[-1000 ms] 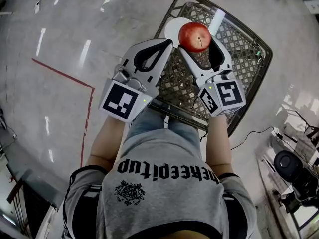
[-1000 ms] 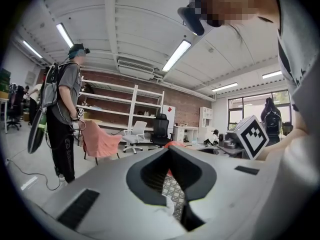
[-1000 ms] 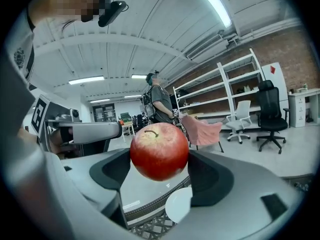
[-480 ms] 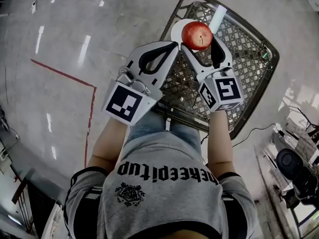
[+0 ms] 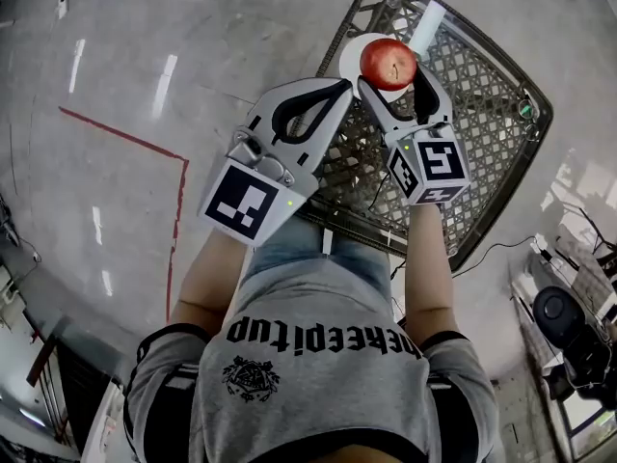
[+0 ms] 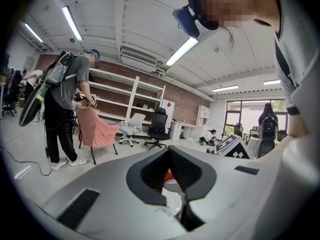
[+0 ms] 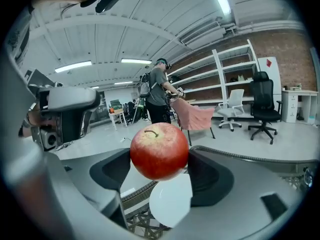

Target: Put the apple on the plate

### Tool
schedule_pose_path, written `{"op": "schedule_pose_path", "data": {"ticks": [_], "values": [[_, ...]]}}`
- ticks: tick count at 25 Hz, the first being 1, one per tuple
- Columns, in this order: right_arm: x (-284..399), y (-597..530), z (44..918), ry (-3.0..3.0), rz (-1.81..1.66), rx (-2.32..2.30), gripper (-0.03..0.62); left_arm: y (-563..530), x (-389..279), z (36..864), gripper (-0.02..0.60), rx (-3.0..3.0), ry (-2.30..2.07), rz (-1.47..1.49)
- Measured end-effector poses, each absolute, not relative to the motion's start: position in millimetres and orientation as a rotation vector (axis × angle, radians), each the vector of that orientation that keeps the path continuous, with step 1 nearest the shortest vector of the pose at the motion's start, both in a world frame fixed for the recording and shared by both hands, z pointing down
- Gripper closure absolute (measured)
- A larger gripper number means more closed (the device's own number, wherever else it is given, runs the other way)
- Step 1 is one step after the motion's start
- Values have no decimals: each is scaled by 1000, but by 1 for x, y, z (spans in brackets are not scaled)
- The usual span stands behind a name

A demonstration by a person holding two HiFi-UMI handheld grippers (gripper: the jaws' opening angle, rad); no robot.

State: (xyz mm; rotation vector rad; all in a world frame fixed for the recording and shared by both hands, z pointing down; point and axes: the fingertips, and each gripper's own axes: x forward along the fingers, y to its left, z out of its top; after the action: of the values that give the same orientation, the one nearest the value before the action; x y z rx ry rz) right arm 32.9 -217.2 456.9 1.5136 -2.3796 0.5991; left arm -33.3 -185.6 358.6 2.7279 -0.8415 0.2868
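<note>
Placement is unfinished: the apple [image 5: 388,63] has been brought as far as the plate [image 5: 349,54] but does not rest on it. The right tool [image 5: 390,77] is clamped on the fruit, one jaw on either side, and holds it in the air over the white plate, which lies on the woven metal table [image 5: 482,133] at the upper centre of the head view. What is left, as I judge it, is to lower the fruit, let go and draw back. The left tool [image 5: 339,87] has its jaws together on nothing and hangs just beside the right one, taking no part.

The head view gives the layout of both tools and the table. It shows only a crescent of plate to the left of the fruit, so the apple's height cannot be read there. The right gripper view helps. The apple [image 7: 159,150], stem up, fills the middle between the jaws, and the plate [image 7: 170,201] shows bare below it, seemingly a little way off and not touching.

The left gripper view confirms the left tool [image 6: 169,151] is empty. Through its loop show only slivers of red and white. Beyond it are a standing person [image 6: 62,114] at the left of the frame, office chairs and shelves, but none of the table.
</note>
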Motion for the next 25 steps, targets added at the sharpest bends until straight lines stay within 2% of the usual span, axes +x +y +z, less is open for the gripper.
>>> {"op": "schedule_pose_path", "data": {"ticks": [25], "values": [[43, -225, 546, -2232, 730, 1453, 221, -191, -37, 397, 548, 2645, -855, 326]]}}
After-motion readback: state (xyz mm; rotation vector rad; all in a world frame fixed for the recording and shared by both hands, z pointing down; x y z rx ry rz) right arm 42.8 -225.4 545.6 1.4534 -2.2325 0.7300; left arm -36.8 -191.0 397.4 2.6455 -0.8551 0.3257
